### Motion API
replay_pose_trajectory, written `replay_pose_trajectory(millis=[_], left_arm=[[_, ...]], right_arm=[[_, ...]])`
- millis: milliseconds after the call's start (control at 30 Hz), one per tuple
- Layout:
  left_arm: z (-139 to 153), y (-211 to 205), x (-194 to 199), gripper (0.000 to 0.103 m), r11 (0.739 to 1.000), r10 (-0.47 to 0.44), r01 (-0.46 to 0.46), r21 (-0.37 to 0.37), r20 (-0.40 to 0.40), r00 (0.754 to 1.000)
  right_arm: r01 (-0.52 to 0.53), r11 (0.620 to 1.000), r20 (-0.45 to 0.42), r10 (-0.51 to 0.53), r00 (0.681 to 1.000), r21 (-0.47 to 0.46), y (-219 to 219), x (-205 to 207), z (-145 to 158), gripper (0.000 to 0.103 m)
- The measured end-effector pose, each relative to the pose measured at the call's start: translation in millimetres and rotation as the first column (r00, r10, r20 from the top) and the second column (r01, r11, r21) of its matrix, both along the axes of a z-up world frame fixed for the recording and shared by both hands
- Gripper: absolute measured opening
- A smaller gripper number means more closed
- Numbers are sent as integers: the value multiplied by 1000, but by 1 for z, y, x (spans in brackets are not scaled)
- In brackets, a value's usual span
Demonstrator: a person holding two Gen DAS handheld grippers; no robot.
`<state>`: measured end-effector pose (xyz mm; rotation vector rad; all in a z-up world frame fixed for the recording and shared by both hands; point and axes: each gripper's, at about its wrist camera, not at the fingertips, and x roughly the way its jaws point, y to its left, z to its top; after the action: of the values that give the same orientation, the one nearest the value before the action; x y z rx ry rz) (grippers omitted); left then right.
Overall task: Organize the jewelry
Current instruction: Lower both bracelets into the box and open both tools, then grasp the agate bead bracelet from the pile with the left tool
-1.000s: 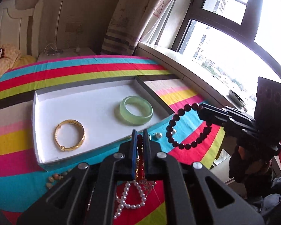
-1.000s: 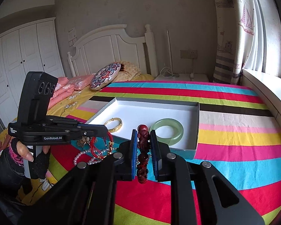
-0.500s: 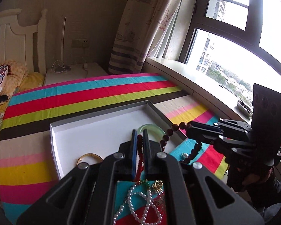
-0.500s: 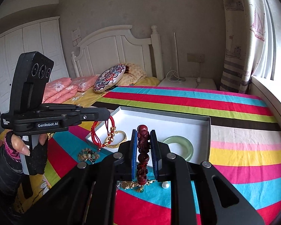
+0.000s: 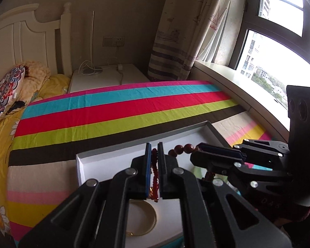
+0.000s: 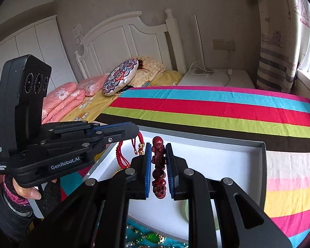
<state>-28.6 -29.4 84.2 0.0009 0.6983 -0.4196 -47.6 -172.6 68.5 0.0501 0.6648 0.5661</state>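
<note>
Jewelry is being carried to the shallow white cardboard tray [image 6: 233,144] that lies on the rainbow-striped bedspread [image 6: 217,107], and both pieces in hand now hang above it. The left gripper [image 5: 154,150] is closed on a thin red braided cord bracelet with small gold charms [image 6: 132,150]; in the right wrist view its loop dangles over the tray's left edge, near the far left corner. The right gripper [image 6: 158,157] is clamped on a dark red carved-bead bracelet [image 6: 159,169], its beads stacked between the blue pads [image 6: 148,165], and sits above the middle of the tray. Already lying in the tray are a plain gold bangle [image 5: 142,217], toward the near edge under the left gripper, and a pale green jade bangle [image 6: 187,210], only a sliver of which shows behind the right gripper's finger. More beaded pieces [image 6: 146,237] lie on the bedspread just outside the tray's near edge. I judge the step to be the placing of both bracelets, with the carry nearly done. The next move probably calls for lowering each gripper toward a bare part of the white floor, clear of the two bangles, then easing the jaws apart so the pieces drop flat. The cord is limp and could snag on a pad or drape over the tray's rim, so it wants to be set well inside the edge.
</note>
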Motion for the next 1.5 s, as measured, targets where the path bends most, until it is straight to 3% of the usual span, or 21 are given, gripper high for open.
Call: replay_pose_trajectory(millis=[233, 400, 433, 533, 667, 767, 900, 1033, 1100, 1133, 1167, 1267, 1400, 1500], left_arm=[[-9, 3, 21, 5, 988, 96, -97, 124, 16, 995], [-26, 2, 29, 6, 982, 123, -120, 143, -13, 992], [-28, 3, 30, 11, 982, 128, -125, 143, -14, 992], [-31, 5, 28, 48, 978, 156, -155, 140, 7, 988], [-24, 13, 24, 55, 975, 182, -184, 127, 25, 983], [-16, 20, 19, 76, 965, 213, -221, 139, 66, 975], [-4, 27, -1, 90, 947, 240, -263, 186, 137, 961], [2, 39, -42, 101, 940, 241, -278, 198, 192, 951], [-1, 48, -65, 101, 948, 225, -259, 187, 188, 956], [-4, 52, -78, 101, 949, 223, -257, 180, 188, 957], [-7, 56, -90, 101, 952, 221, -254, 171, 190, 957], [-21, 62, -130, 101, 966, 174, -206, 154, 196, 965], [-40, 48, -166, 99, 969, 65, -109, 221, 195, 979], [-57, 28, -170, 79, 946, -8, -42, 322, 152, 988]], right_arm=[[36, 999, -94, -35, 995, 6, 5, 40, -23, 18], [91, 996, -117, -93, 989, -26, -7, 51, -34, 18], [98, 994, -126, -102, 987, -39, -8, 52, -35, 18], [131, 990, -132, -136, 982, -43, -18, 53, -35, 18], [169, 985, -122, -172, 978, -33, -30, 53, -29, 18], [173, 985, -145, -173, 974, -7, -37, 55, -25, 21], [143, 988, -166, -131, 977, 62, -44, 43, -19, 25], [121, 987, -124, -108, 986, 107, -52, 10, -12, 25], [112, 984, -122, -95, 988, 139, -59, -7, -13, 41], [113, 982, -119, -95, 988, 151, -62, -17, -15, 78], [106, 980, -100, -91, 991, 167, -65, -28, -17, 98], [107, 986, -26, -105, 994, 127, -67, -61, -22, 97], [125, 986, -23, -123, 992, 110, -75, -85, -32, 97], [132, 985, -29, -130, 991, 115, -80, -93, -34, 97]])
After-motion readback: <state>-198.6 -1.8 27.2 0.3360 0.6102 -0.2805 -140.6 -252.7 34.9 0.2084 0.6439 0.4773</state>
